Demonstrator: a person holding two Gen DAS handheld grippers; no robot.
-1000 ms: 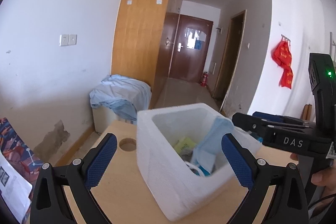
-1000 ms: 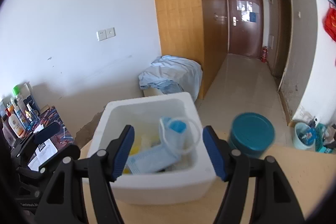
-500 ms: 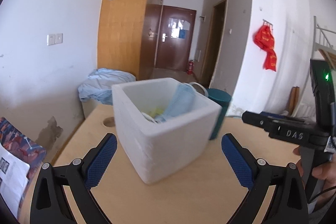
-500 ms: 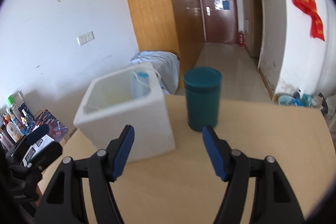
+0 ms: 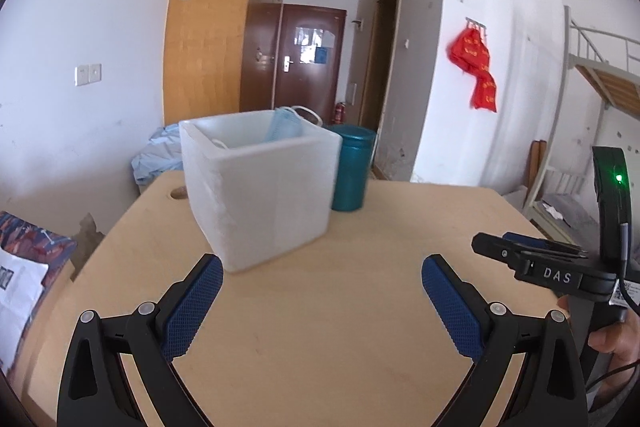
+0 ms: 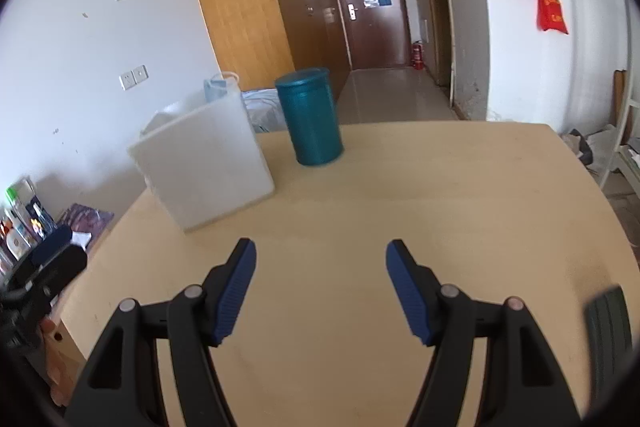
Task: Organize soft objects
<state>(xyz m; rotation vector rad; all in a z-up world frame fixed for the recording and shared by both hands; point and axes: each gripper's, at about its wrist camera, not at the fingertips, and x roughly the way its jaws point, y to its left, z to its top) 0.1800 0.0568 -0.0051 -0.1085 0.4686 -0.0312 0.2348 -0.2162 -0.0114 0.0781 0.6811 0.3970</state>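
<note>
Two empty grippers over the pale wooden table (image 5: pixel 320 307)

Left wrist view: the left gripper (image 5: pixel 322 301) has its jaws wide apart, in front of the white foam box (image 5: pixel 260 183); a light blue face mask (image 5: pixel 286 125) sticks out of the box. Right wrist view: the right gripper (image 6: pixel 320 285) also gapes, and a teal round tin (image 6: pixel 312 117) stands just right of the box.

On the desk (image 5: pixel 320 327): box (image 5: pixel 264 187), with canister (image 5: pixel 352 171) just behind-right. In the box: face mask (image 5: pixel 286 125).
</note>
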